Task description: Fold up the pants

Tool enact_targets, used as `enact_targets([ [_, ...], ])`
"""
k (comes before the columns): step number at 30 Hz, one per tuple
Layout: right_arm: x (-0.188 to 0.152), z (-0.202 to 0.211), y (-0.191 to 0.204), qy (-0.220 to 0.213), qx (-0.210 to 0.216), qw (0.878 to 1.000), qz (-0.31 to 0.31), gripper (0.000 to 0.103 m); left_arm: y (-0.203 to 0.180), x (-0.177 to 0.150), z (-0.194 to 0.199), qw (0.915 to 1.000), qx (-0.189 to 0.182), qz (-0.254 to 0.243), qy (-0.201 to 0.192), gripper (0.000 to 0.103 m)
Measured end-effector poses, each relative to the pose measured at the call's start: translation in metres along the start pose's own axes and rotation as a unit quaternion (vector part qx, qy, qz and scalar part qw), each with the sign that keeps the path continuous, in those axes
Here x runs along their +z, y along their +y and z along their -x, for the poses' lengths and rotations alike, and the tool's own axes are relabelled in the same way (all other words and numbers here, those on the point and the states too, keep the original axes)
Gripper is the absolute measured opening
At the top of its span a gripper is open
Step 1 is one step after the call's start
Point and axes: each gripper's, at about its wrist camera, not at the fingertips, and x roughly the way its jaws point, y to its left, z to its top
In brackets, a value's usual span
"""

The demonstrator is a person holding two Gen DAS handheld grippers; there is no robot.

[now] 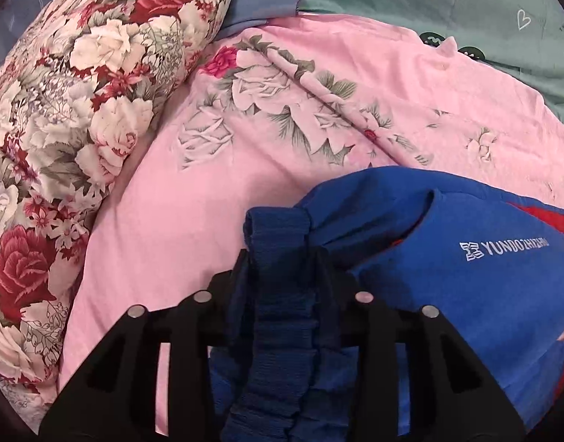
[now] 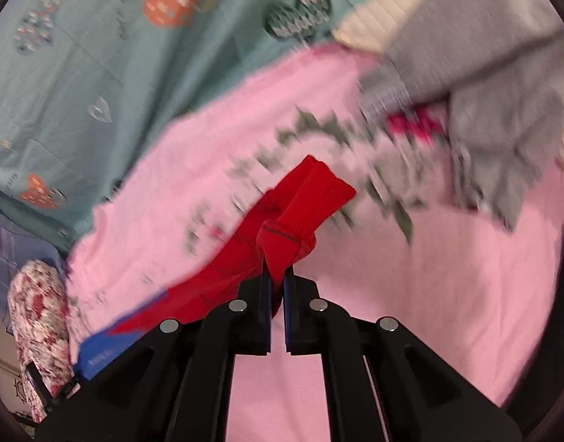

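We see the pants [image 1: 447, 258] lying on a pink floral sheet [image 1: 193, 221] spread over a bed, toward the near right in the left wrist view. They are bright royal blue with a red panel showing at their right edge and white lettering printed on the blue cloth. Their waistband [image 1: 278, 294] is a darker blue, ribbed and gathered, and it runs up from the near edge between the black fingers of the left gripper [image 1: 282, 261]. The fingers press against the band on both sides, so we read this gripper as grasping the waistband.

In the right wrist view, which is blurred, we see the red part of the pants [image 2: 223, 276] stretching from the near left, where a strip of blue shows, up toward the middle of the pink sheet. A bunched red cuff [image 2: 307, 202] with a dark stitched line sticks out beyond the tips of the right gripper [image 2: 277, 276], whose jaws stand almost together, clenched on the red cloth.

A large rose-patterned pillow [image 1: 79, 129] lies along the left of the sheet. Farther off we see a teal printed quilt [image 2: 98, 55], and a grey garment [image 2: 484, 92] lies on the far right of the sheet.
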Motion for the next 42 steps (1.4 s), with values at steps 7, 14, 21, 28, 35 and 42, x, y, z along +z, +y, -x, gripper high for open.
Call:
enact_targets([
  [7, -0.011, 0.047, 0.002, -0.103, -0.118, 0.987, 0.027, 0.059, 0.03, -0.006, 0.053, 0.998, -0.016, -0.015, -0.06, 0.084],
  [14, -0.028, 0.003, 0.131, -0.01, 0.067, 0.95, 0.306, 0.062, 0.024, -0.001, 0.028, 0.9972, -0.066, -0.01, -0.033, 0.09],
  [21, -0.042, -0.079, 0.213, 0.073, 0.021, 0.872, 0.483, 0.062, 0.031, 0.004, -0.014, 0.9968, -0.075, 0.025, 0.012, 0.094],
  [28, -0.053, -0.097, 0.218, 0.105, 0.026, 0.848, 0.519, 0.061, 0.022, 0.016, -0.025, 0.9972, -0.073, -0.005, 0.01, 0.079],
  [35, -0.067, -0.083, 0.223, 0.079, 0.01, 0.839, 0.539, 0.006, -0.01, 0.019, 0.001, 0.9975, -0.031, -0.061, -0.016, 0.033],
  [42, -0.081, 0.036, 0.209, -0.024, 0.054, 0.856, 0.513, 0.006, 0.024, -0.006, 0.121, 0.9868, -0.11, -0.029, -0.116, 0.033],
])
